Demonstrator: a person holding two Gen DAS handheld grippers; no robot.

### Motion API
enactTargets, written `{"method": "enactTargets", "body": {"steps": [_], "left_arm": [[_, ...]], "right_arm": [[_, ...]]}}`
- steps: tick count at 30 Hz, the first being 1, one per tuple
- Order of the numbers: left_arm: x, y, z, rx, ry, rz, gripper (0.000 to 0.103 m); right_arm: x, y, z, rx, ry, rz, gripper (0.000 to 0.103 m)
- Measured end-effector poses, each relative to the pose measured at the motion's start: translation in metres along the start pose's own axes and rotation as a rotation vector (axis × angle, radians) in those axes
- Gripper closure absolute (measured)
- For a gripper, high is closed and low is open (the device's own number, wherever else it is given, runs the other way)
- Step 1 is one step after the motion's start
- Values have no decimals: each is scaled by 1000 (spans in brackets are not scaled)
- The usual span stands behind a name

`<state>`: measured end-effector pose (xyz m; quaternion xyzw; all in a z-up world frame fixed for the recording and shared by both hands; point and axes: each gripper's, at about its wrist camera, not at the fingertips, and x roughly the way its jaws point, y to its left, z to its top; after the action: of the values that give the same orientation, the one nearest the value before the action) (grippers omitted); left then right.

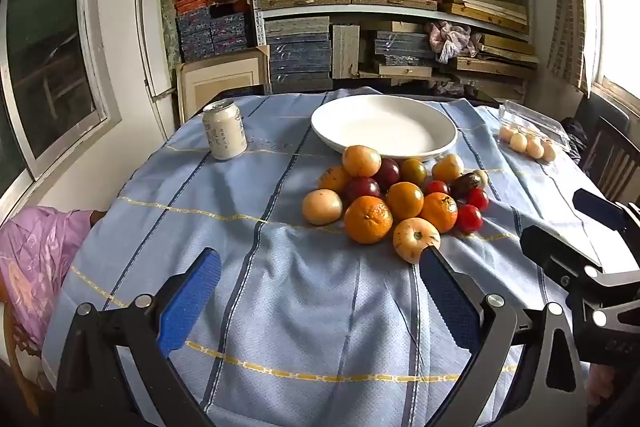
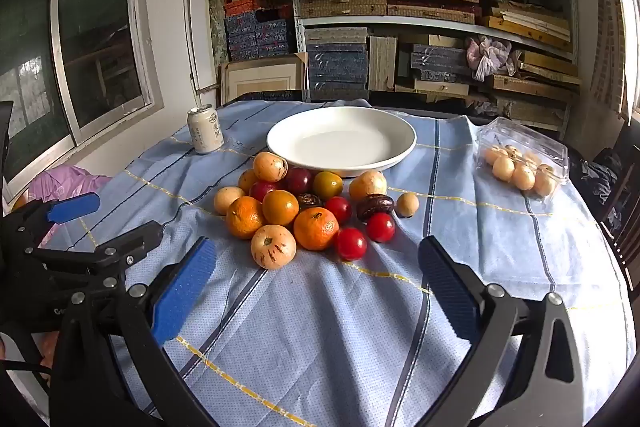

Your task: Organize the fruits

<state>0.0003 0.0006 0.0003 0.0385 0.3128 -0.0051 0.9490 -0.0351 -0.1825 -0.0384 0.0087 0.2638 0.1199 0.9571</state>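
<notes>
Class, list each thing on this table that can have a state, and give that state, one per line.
Left gripper: open, holding nothing.
Right gripper: open, holding nothing.
White plate: empty, upright.
Fruit pile: loose on the tablecloth, in front of the plate.
Can: upright.
Clear plastic box: lid open, pale round fruits inside.

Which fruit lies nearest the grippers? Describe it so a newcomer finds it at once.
Start at the white plate on the blue cloth; the fruit pile lies in front of it. At the pile's near edge sits a pale yellowish fruit with reddish streaks and a small stem scar, paler than the two oranges beside it.
</notes>
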Motion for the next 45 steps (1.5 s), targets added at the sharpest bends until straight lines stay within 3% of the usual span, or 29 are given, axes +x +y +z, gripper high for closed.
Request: {"method": "enactTargets", "body": {"steps": [45], "left_arm": [[11, 4, -5, -15, 27, 5, 3]], "right_arm": [[5, -3, -1, 11, 10, 6, 4]]}}
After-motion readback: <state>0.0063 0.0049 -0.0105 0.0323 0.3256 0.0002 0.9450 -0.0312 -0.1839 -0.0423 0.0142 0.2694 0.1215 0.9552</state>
